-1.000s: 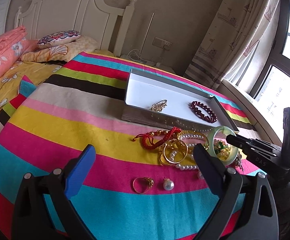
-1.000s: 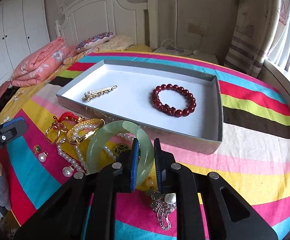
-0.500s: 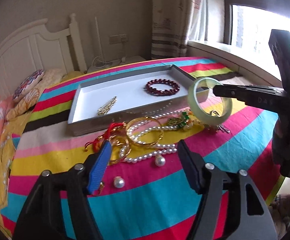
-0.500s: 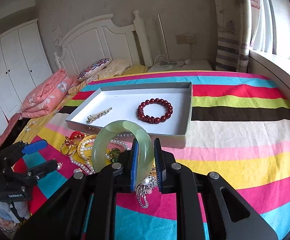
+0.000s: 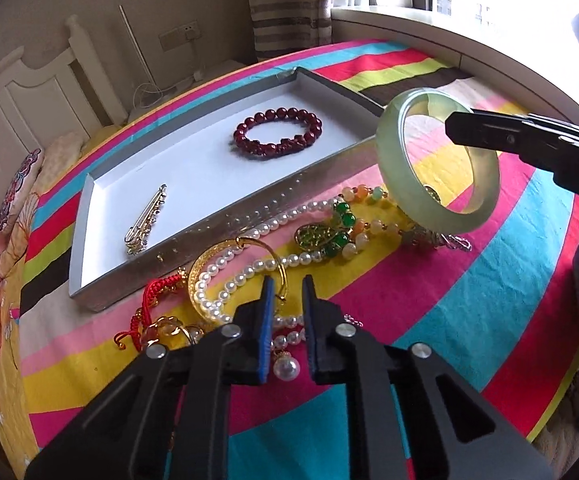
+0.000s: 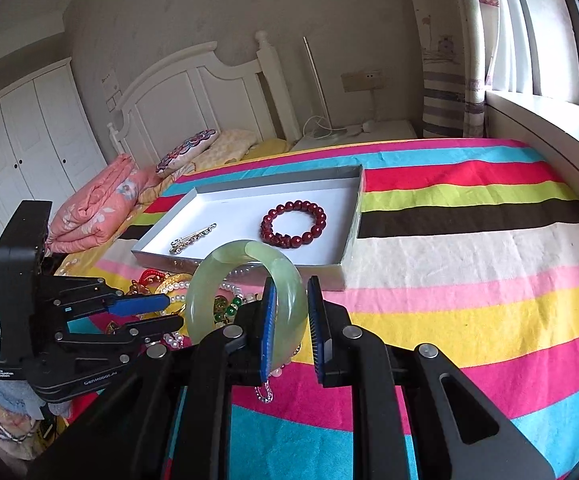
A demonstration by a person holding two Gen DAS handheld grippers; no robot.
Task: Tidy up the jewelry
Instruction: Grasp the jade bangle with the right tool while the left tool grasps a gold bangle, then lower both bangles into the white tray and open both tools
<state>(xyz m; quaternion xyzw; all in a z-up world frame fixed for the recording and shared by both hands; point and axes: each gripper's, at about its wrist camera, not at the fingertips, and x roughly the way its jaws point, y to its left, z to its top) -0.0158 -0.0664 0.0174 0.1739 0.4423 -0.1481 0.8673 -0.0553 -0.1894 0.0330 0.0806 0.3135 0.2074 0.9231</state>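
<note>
My right gripper (image 6: 291,294) is shut on a pale green jade bangle (image 6: 225,276) and holds it above the jewelry pile, in front of the grey tray (image 6: 351,236). The bangle (image 5: 405,184) and the right gripper's fingers (image 5: 489,136) also show in the left wrist view. The tray (image 5: 85,256) holds a dark red bead bracelet (image 5: 277,132) and a gold brooch (image 5: 145,220). My left gripper (image 5: 287,294) has its jaws nearly closed, low over a pearl necklace (image 5: 249,268) and a gold bangle (image 5: 205,264); whether it grips anything is unclear.
A red cord bracelet (image 5: 149,304), a green bead piece (image 5: 329,232), gold rings and a loose pearl (image 5: 286,367) lie on the striped cloth. A bed with folded pink quilts (image 6: 97,208) stands behind at left. A window sill (image 6: 549,128) runs along the right.
My left gripper has narrowed from wide open to nearly closed and moved forward over the pearls. My right gripper has lifted the jade bangle higher and closer to the tray.
</note>
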